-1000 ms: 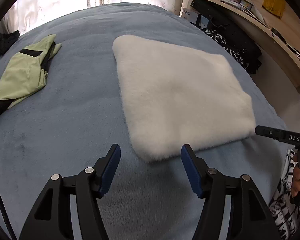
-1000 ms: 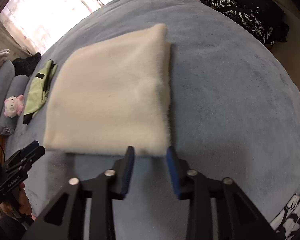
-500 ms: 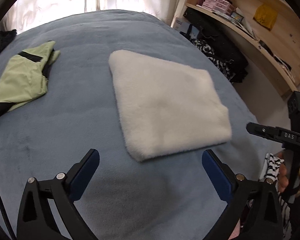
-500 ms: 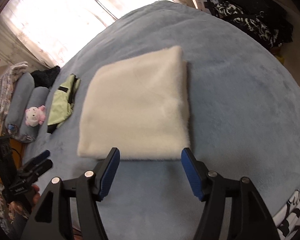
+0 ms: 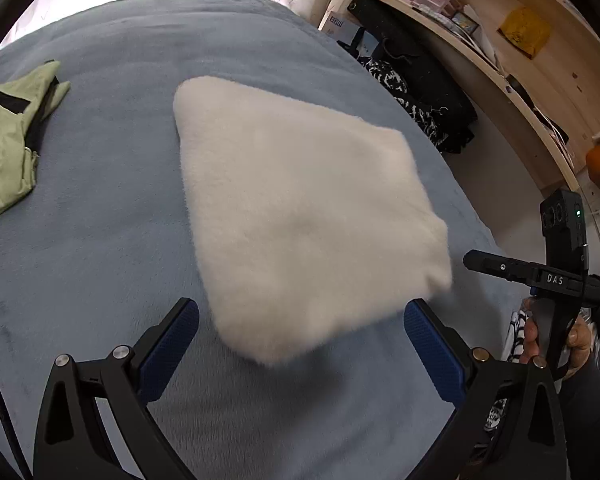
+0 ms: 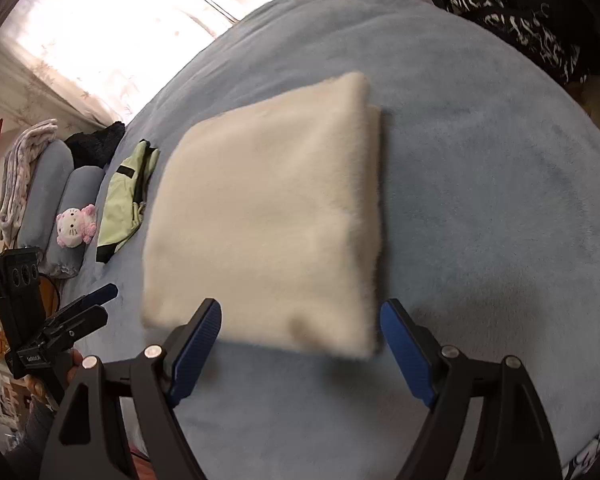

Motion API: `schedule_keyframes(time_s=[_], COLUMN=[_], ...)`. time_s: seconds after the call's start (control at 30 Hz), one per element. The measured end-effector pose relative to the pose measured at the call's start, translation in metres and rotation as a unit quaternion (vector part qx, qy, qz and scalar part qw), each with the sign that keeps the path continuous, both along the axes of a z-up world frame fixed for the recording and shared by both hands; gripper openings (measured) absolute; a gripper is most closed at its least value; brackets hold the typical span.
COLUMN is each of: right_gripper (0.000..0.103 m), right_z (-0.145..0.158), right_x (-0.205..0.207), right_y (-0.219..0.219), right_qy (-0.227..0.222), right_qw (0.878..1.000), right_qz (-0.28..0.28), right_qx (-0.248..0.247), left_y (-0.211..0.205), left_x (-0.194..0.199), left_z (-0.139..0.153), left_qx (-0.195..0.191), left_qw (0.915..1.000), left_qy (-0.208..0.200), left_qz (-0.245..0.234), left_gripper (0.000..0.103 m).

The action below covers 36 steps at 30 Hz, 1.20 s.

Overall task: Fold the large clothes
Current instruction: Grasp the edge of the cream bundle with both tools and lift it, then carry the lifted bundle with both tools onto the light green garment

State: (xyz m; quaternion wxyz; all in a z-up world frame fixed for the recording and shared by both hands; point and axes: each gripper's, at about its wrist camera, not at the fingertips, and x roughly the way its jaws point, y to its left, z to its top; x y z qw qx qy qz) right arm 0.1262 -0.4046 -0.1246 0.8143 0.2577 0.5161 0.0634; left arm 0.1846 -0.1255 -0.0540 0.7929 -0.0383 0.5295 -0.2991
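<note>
We see the cream fleece (image 5: 300,216), folded square, lying mid-bed (image 5: 100,220). Left tool (image 5: 300,344) and right tool (image 6: 300,344), both wide and empty, hover at its near edge. Folding looks finished; next, probably the green garment (image 6: 126,200) beyond it.

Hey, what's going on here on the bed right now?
A person holds a two-finger gripper in each hand. The left gripper and right gripper are both open and empty, hovering near the edge of a folded white fluffy garment lying flat on the blue bed. A green jacket lies apart, untouched.
</note>
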Motion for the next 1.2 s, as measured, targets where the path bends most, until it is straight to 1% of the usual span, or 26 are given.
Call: schedule_keyframes(time_s=[0.2,0.33,0.43,0.53,0.73,0.83,0.97,1.07,1.2], right_gripper=[0.083,0.083,0.083,0.083,0.083,0.083,0.083,0.083,0.083], right_z=[-0.023,-0.04,-0.054,-0.073,-0.079,-0.088,-0.097,-0.098,-0.098], right_x=[0.016,0.031,0.044,0.056,0.071,0.076,0.082,0.089,0.103], right_y=[-0.02,-0.028,-0.031,-0.034,-0.034,-0.036,-0.04,-0.036,-0.026], right_qy=[0.001,0.01,0.027,0.046,0.029,0.028,0.022,0.011,-0.005], right_qw=[0.999,0.998,0.998,0.995,0.993,0.991,0.988,0.988,0.988], right_qz=[0.0,0.009,0.014,0.024,0.055,0.058,0.062,0.064,0.073], right_qx=[0.034,0.056,0.059,0.083,0.104,0.12,0.137,0.141,0.135], left_y=[-0.012,-0.016,-0.017,-0.018,-0.021,-0.025,-0.017,-0.018,-0.02], left_x=[0.02,0.034,0.043,0.054,0.067,0.07,0.071,0.076,0.082], left_z=[-0.018,-0.031,-0.042,-0.055,-0.073,-0.079,-0.084,-0.089,-0.091], left_qx=[0.004,0.001,0.001,-0.006,-0.019,-0.024,-0.035,-0.042,-0.047], left_qw=[0.9999,0.9997,0.9995,0.9989,0.9981,0.998,0.9975,0.9969,0.9964], left_qy=[0.013,0.023,0.028,0.041,0.052,0.053,0.059,0.064,0.069], left_qz=[0.006,0.01,0.015,0.023,0.027,0.024,0.019,0.016,0.014], left_gripper=[0.102,0.102,0.102,0.102,0.102,0.103,0.103,0.103,0.103])
